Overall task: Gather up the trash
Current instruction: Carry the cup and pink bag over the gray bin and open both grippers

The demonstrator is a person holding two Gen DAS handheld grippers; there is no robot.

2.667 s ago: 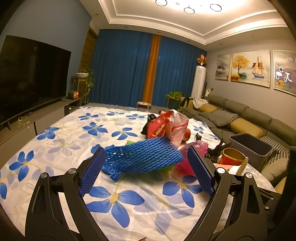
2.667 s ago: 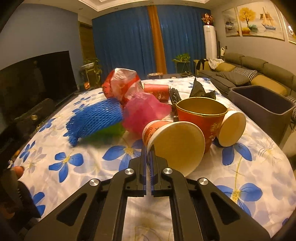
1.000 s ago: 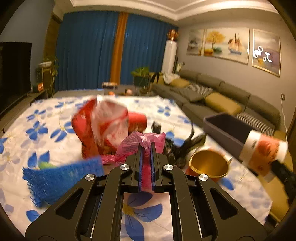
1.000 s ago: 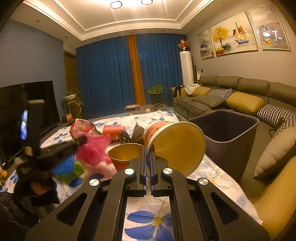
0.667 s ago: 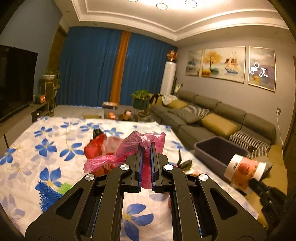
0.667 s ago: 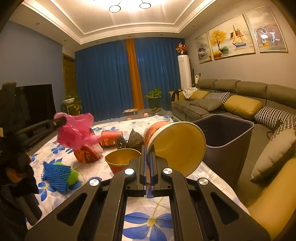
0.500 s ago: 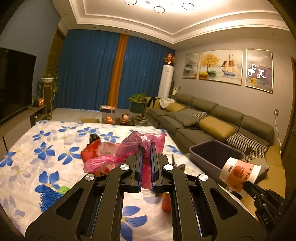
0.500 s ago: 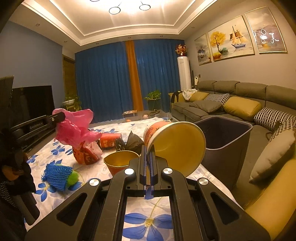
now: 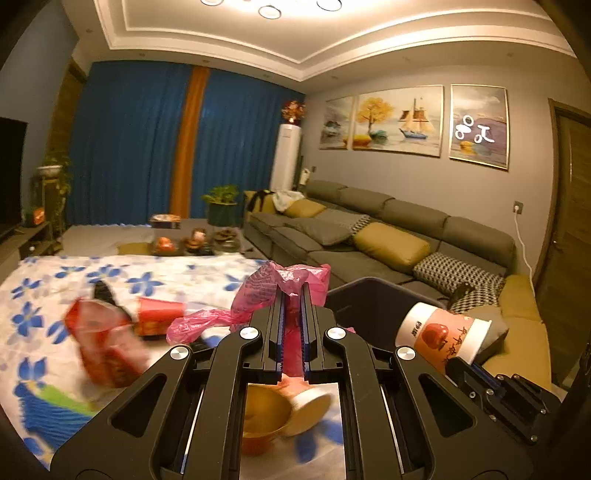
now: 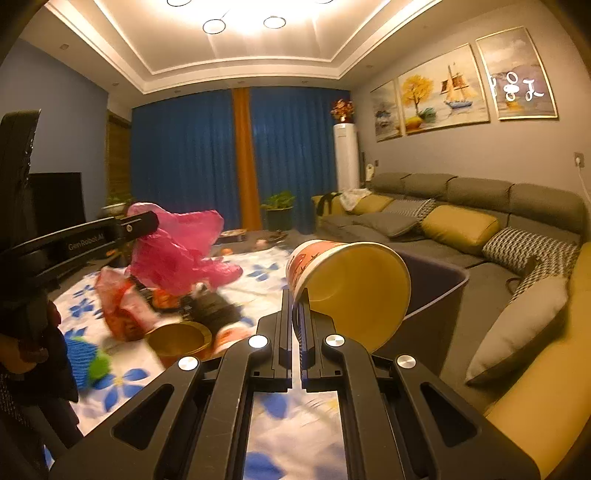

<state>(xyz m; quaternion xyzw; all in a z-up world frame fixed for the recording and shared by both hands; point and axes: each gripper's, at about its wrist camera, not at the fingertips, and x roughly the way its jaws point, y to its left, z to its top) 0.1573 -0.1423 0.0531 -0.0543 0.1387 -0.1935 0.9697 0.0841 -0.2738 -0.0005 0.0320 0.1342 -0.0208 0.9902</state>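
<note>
Left wrist view: the left gripper [image 9: 291, 314] is clamped on a crumpled pink plastic bag [image 9: 273, 291], held just before the dark grey plastic bin [image 9: 373, 306].

Right wrist view: the right gripper [image 10: 293, 314] pinches the rim of a tilted red-and-white paper cup [image 10: 347, 284] beside that bin [image 10: 439, 295].

Home living rm. Long grey sectional sofa [image 10: 476, 206] w/ mustard cushions [image 9: 391, 245] along wall; three framed paintings [image 9: 397, 123] above. Blue floor-length curtains [image 9: 133, 147], orange centre strip. White tower AC unit [image 10: 346, 157] in corner, potted plant [image 9: 221, 206], TV [image 10: 55, 199] on left wall. Recessed ceiling lights [image 10: 243, 24], floral cloth [image 9: 122, 273] over table.
</note>
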